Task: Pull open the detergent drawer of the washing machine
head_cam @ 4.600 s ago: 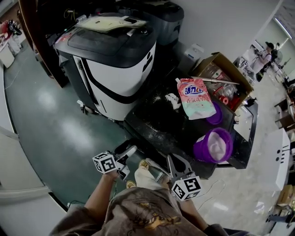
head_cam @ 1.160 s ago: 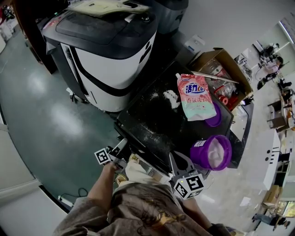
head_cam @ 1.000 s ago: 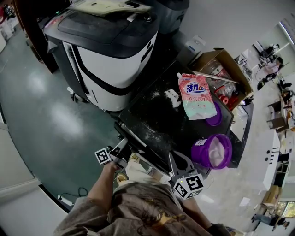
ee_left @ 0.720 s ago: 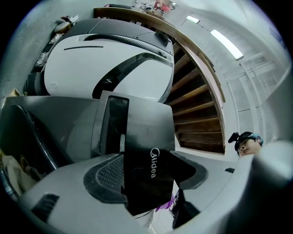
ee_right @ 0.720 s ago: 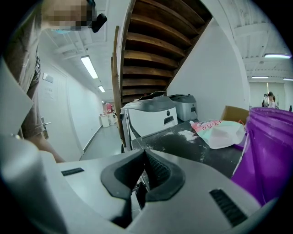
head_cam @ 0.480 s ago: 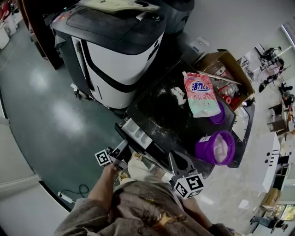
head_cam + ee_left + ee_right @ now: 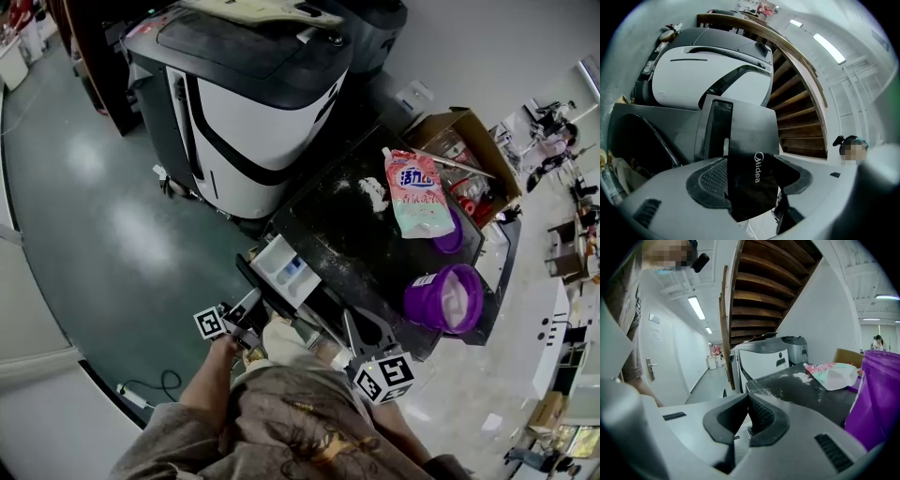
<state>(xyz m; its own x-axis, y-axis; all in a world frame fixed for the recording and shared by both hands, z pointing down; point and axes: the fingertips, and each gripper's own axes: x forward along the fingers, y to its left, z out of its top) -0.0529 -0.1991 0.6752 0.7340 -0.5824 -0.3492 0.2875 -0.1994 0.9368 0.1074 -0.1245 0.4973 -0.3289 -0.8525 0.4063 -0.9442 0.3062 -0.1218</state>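
Observation:
The washing machine (image 7: 361, 246) has a black, powder-dusted top. Its detergent drawer (image 7: 281, 270) stands pulled out toward me, showing a white inside with a blue part. My left gripper (image 7: 246, 311) holds the drawer's black front panel (image 7: 745, 140), which carries white lettering. In the left gripper view the gripper (image 7: 752, 165) has one ribbed pad on each side of the panel, its jaws standing wide around it. My right gripper (image 7: 363, 330) hovers at the machine's near right corner. It (image 7: 746, 399) is shut with nothing between its pads.
A pink detergent pouch (image 7: 417, 192) and a purple tub (image 7: 445, 298) sit on the machine's top. A cardboard box (image 7: 459, 141) stands behind them. A larger white-and-black machine (image 7: 253, 122) stands to the left, and a wooden staircase (image 7: 801, 117) rises beyond.
The drawer has slid out of the machine's front, from nearly flush to well extended, with my left gripper on its panel. The right gripper has kept its place near the corner.

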